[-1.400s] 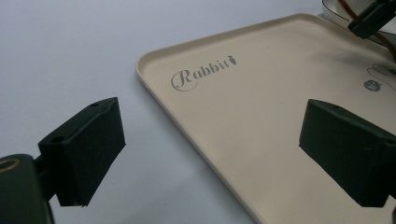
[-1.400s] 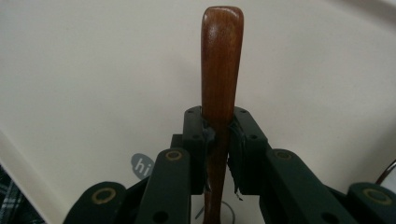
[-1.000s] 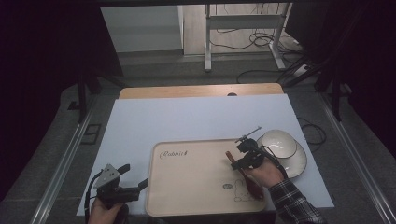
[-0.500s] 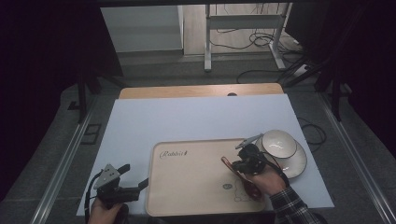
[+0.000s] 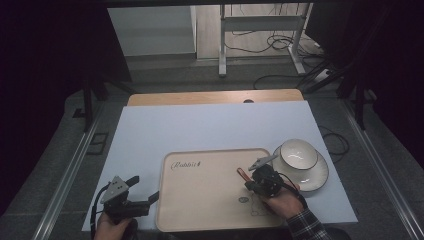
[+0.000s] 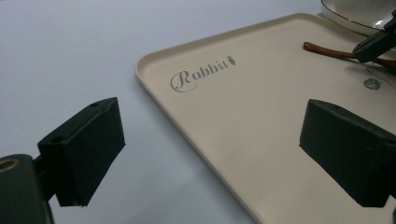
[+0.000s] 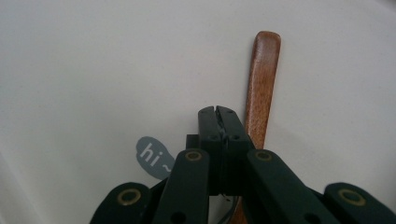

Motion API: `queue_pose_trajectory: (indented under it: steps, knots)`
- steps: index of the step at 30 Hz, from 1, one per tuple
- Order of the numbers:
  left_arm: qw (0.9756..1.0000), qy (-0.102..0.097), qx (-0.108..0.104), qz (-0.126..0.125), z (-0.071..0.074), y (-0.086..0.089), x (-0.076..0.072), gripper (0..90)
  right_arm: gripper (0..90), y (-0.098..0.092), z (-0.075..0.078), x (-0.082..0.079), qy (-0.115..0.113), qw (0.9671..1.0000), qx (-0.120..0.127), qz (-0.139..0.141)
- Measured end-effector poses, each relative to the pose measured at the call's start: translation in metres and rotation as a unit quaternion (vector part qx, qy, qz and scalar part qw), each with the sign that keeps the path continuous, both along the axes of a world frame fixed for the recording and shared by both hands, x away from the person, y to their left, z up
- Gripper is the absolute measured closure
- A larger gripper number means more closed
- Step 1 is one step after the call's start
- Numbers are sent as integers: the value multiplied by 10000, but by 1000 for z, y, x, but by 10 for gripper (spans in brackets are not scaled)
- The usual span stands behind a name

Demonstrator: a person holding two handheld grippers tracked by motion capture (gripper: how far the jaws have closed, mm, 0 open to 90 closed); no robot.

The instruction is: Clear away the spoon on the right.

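Bowl (image 5: 298, 154) unmoved, spoon (image 5: 243, 174) in tray (image 5: 200, 200)

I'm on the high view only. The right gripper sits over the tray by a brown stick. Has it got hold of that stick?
Observer: No. In the right gripper view, the right gripper has its jaws shut on each other, and the wooden handle lies just beside them.
Operator: And the left gripper?
Observer: The left gripper is wide open and grips nothing; the tray has its rim ahead of it.
Operator: What's the dark spot by the right gripper?
Observer: A grey speech bubble printed "hi~".
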State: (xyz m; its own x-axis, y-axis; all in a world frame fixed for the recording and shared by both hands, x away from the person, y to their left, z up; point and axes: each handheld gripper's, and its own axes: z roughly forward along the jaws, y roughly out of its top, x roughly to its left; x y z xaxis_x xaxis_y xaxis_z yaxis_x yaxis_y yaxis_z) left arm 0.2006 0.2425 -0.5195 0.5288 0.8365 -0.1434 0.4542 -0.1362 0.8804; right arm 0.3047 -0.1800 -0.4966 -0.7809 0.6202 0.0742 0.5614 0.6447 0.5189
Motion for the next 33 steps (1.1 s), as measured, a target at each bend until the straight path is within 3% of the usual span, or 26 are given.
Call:
queue_pose_trajectory:
  steps: [6,33]
  knots:
    - [10000,-8,-1,-1,0,0,0,61,900,-3,-4,2,-38,9999,-66,-84]
    - [10000,-11,-3,-5,0,0,0,60,899,-30,-5,15,-76,9984,53,-557]
